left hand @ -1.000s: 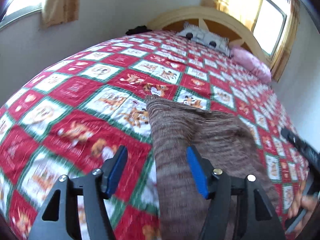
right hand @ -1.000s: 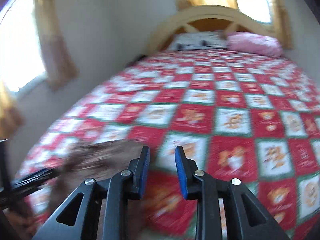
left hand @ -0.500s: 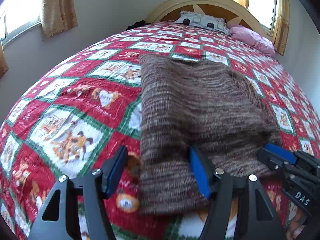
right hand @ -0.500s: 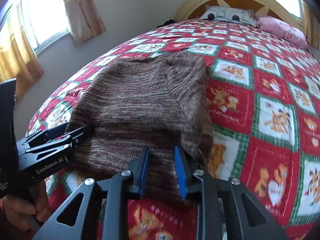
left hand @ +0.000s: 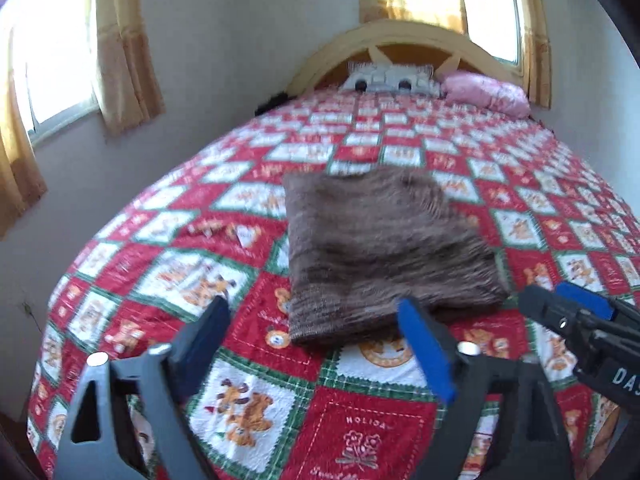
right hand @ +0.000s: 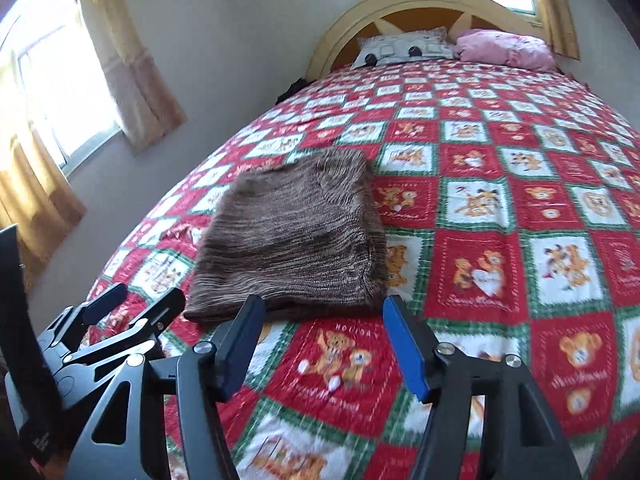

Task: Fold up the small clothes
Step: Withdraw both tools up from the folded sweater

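Observation:
A brown knitted garment (left hand: pixel 384 248) lies folded into a rough square on the red, white and green patterned bedspread (left hand: pixel 240 420); it also shows in the right wrist view (right hand: pixel 296 240). My left gripper (left hand: pixel 320 340) is open and empty, just short of the garment's near edge. My right gripper (right hand: pixel 324 332) is open and empty, also just short of that edge. The right gripper shows at the right of the left wrist view (left hand: pixel 568 312). The left gripper shows at the lower left of the right wrist view (right hand: pixel 132 304).
A curved wooden headboard (right hand: pixel 400 4) stands at the far end with a grey patterned pillow (right hand: pixel 404 48) and a pink pillow (right hand: pixel 504 48). A wall with curtained windows (right hand: pixel 60 92) runs along the left side of the bed.
Both grippers have drawn back from the garment toward the near edge of the bed. The right gripper's jaws have opened wide. The garment lies where it was.

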A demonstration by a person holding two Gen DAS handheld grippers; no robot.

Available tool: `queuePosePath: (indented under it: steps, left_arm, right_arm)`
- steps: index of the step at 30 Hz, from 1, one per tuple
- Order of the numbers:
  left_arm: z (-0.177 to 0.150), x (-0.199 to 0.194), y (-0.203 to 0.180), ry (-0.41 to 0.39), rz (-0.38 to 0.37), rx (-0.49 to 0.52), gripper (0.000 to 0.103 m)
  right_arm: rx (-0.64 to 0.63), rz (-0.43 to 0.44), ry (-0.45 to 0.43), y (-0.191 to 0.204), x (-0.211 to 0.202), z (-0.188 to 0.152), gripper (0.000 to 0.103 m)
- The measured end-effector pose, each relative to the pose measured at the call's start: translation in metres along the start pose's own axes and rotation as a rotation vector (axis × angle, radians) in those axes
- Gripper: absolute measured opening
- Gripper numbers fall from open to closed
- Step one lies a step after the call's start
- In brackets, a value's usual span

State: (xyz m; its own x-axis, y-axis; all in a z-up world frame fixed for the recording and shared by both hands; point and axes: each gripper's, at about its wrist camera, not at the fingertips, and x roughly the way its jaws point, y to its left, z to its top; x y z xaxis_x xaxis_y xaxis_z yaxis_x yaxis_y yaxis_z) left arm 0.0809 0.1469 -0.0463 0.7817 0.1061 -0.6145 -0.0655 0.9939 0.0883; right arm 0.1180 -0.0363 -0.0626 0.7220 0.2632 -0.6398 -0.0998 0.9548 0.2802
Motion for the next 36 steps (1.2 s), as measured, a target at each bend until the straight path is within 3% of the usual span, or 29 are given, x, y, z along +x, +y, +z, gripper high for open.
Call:
queuePosePath:
  steps: [4, 9, 12, 15, 20, 24, 27, 30, 36]
  left_arm:
    - [0.005, -0.035, -0.001, -0.099, 0.008, 0.016, 0.103]
    - [0.01, -0.062, 0.0, -0.144, -0.029, 0.004, 0.103]
    - [0.014, -0.081, -0.002, -0.185, -0.055, 0.008, 0.103]
    - [0.015, -0.095, -0.002, -0.197, -0.069, 0.018, 0.103]
    - [0.013, -0.107, -0.001, -0.173, 0.033, 0.014, 0.103]
    - [0.011, -0.119, 0.004, -0.215, 0.036, -0.003, 0.103]
    - [0.01, -0.123, 0.005, -0.231, 0.049, -0.002, 0.103]
    - [0.009, -0.119, 0.002, -0.222, 0.061, 0.015, 0.103]
    - [0.005, -0.078, 0.012, -0.081, -0.022, -0.018, 0.103]
  right_arm:
    - [-0.016, -0.056, -0.054, 0.008, -0.035, -0.003, 0.063]
    - [-0.079, -0.145, -0.188, 0.024, -0.087, -0.001, 0.064]
    - [-0.109, -0.178, -0.244, 0.033, -0.112, 0.001, 0.076]
    - [-0.126, -0.194, -0.302, 0.042, -0.136, 0.002, 0.078]
    - [-0.133, -0.18, -0.373, 0.052, -0.168, 0.002, 0.078]
    - [-0.164, -0.201, -0.426, 0.062, -0.182, -0.002, 0.078]
    - [-0.194, -0.234, -0.429, 0.066, -0.179, -0.004, 0.086]
    - [-0.186, -0.229, -0.395, 0.061, -0.169, -0.006, 0.086]
    - [-0.151, -0.186, -0.297, 0.035, -0.129, -0.01, 0.086]
